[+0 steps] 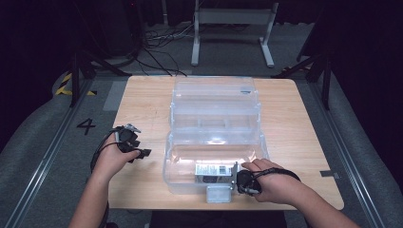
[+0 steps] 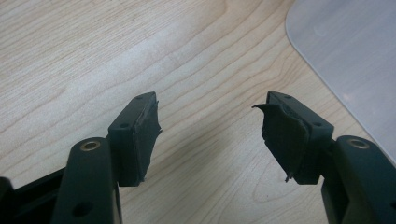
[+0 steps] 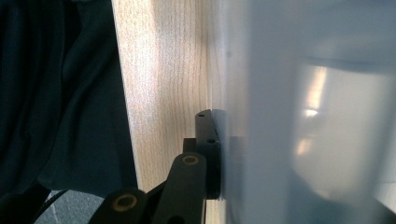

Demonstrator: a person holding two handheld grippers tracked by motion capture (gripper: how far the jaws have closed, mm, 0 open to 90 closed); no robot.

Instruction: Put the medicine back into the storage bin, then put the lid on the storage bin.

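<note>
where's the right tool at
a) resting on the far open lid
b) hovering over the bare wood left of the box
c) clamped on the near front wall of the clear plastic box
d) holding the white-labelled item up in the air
c: the right tool sits at the near front wall of the clear plastic box, by the latch, and in the right gripper view its black jaw lies flat against the frosted wall.

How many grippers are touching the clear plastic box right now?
1: the right gripper is clamped on the clear plastic box at its front wall. The left gripper hovers open over the table.
</note>
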